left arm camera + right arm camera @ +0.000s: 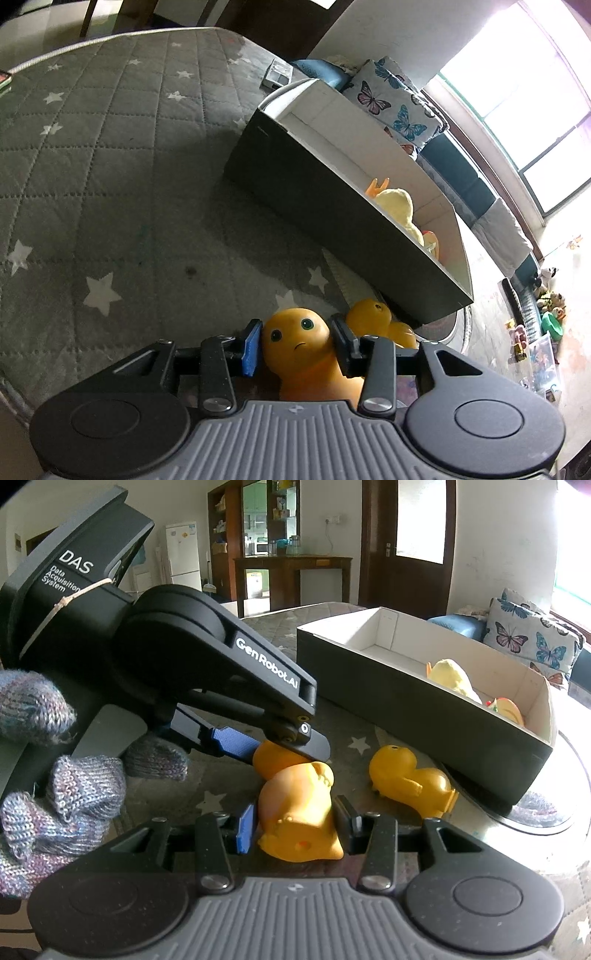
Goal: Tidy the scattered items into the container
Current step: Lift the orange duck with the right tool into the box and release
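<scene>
A two-handed pick at the quilted table (129, 166): the orange rubber toy (295, 812) lies on the cover near the table's edge on the person's side, caught between both tools. The right gripper (295, 830) pinches its body, pads pressed on either flank. The left gripper (297, 345), carried by a knit-gloved hand (55, 775), comes in from the left with its jaws spread either side of the head. The blue pad sits against one cheek and the other pad appears to stand just off, so it looks like no firm hold.

The toy's long axis runs straight out along the right gripper's line, base toward that tool and head at the far end, face turned to the left wrist camera. The box (369, 686) stands ahead and to the right, toward the window-side edge, so the right hand is the nearer one for the carry. The box already holds a yellow plush (456, 679).

A second orange toy (410, 779) lies on its side just beside the box's near long wall. Its length roughly follows that wall, head toward the table's middle.
</scene>
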Available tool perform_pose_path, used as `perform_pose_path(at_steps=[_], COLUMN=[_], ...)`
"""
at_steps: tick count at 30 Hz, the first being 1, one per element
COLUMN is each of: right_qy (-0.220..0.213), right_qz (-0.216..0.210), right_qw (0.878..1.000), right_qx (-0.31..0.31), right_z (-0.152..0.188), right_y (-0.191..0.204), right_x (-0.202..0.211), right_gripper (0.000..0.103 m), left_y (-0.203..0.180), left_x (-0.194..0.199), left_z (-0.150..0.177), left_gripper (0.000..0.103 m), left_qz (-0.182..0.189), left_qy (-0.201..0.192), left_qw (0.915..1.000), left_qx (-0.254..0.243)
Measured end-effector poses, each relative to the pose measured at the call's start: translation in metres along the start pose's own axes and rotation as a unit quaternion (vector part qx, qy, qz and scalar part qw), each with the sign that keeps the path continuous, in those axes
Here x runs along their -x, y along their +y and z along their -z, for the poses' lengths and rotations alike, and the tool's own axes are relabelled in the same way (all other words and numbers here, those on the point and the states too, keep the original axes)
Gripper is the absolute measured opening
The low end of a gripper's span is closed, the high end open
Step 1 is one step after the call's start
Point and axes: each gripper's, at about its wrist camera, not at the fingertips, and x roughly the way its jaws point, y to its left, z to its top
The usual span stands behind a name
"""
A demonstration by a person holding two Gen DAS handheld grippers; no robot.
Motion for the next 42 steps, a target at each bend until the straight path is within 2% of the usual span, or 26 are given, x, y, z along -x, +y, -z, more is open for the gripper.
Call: perform_pose_path(at_steps=[9,24,33,42], right_qy=[-0.010,-0.002,-0.012,-0.043], right_qz=[-0.003,-0.007,-0.005,0.009], right_qw=[1.000,1.000,1.000,0.999], right_qx=[0.003,0.006,0.004,0.014], right_z=[-0.001,-0.004,-0.021,-0.057], right_y=[0.003,0.004,-0.002,-0.014], right_x=[0.004,-0.003,-0.002,-0.004], right_gripper=[0.043,0.043,0.042,0.042], left_y=[-0.005,-0.002,-0.012,-0.032], left_x=[0.010,0.003,0.008,0.013], left_z=[0.000,-0.005,-0.022,-0.061], left_gripper=[0.044,0.044,0.044,0.044], left_qz=[-0.003,-0.004,-0.001,0.012], left_qy=[-0.015,-0.005,-0.009,-0.037], left_qw=[0.9997,0.9998,0.9996,0.9985], left_qx=[-0.017,-0.019,-0.025,-0.037])
